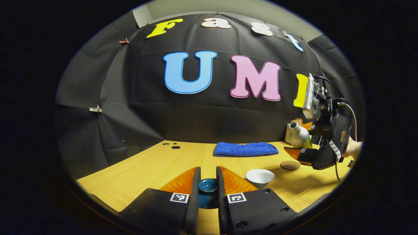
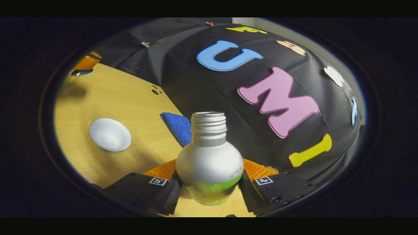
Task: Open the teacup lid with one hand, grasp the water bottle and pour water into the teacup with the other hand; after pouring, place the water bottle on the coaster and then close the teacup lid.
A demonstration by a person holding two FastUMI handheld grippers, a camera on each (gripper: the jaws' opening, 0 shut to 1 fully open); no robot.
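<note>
Silver-shouldered, the water bottle (image 2: 209, 163) is sitting uncapped and tilted between the right gripper (image 2: 209, 187) fingers, both pressing its sides. Left of the bottle, the open white teacup (image 1: 260, 176) is standing on the wooden table (image 1: 137, 173); beyond the cup, the left gripper (image 1: 208, 184) is pinching the blue lid (image 1: 208, 185). Between cup and bottle the brown coaster (image 1: 290, 165) is lying flat.

- Bare table (image 1: 137, 169) lies open left of the teacup (image 1: 260, 178).
- Blue towel (image 1: 245, 149) blocks the back edge.
- Coaster (image 1: 290, 165) sits just right of the teacup.
</note>
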